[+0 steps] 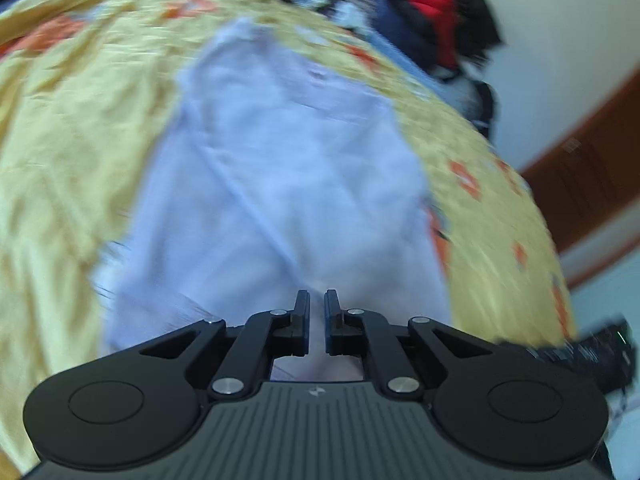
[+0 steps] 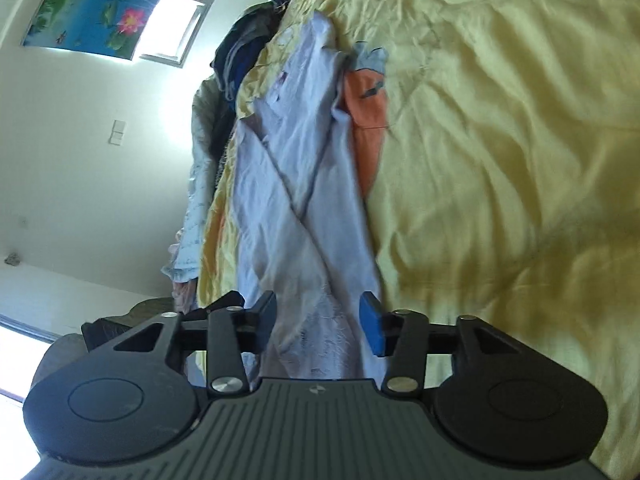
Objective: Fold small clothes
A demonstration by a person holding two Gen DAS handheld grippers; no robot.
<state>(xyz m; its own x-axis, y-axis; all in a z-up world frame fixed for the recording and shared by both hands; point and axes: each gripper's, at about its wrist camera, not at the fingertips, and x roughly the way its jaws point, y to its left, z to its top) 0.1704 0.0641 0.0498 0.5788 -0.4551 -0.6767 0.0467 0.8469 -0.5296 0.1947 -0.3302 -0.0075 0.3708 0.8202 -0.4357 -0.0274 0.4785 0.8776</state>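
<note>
Pale lilac cotton garment (image 1: pixel 280 184), thin and creased, spread lengthwise on a rumpled yellow bedspread with orange patches (image 1: pixel 72 120). Already partly folded, by the look of it: in the right wrist view, two long flaps crossed over each other along the middle (image 2: pixel 304 208), narrowing the piece to a strip. Left to do, probably: doubling that strip end over end and setting it aside.

Left gripper (image 1: pixel 317 304) at the near edge of the garment, jaws nearly together with only a slit between; cloth behind that slit, but whether pinched cannot be told through the blur. Right gripper (image 2: pixel 318 312) with jaws apart, blue pads either side of the near end of the strip, not pressing on it.

No basket, box or drawer in view. Beyond the bed's far edge, a heap of dark and red clothes (image 1: pixel 420 16) against a cream wall (image 2: pixel 100 168).
</note>
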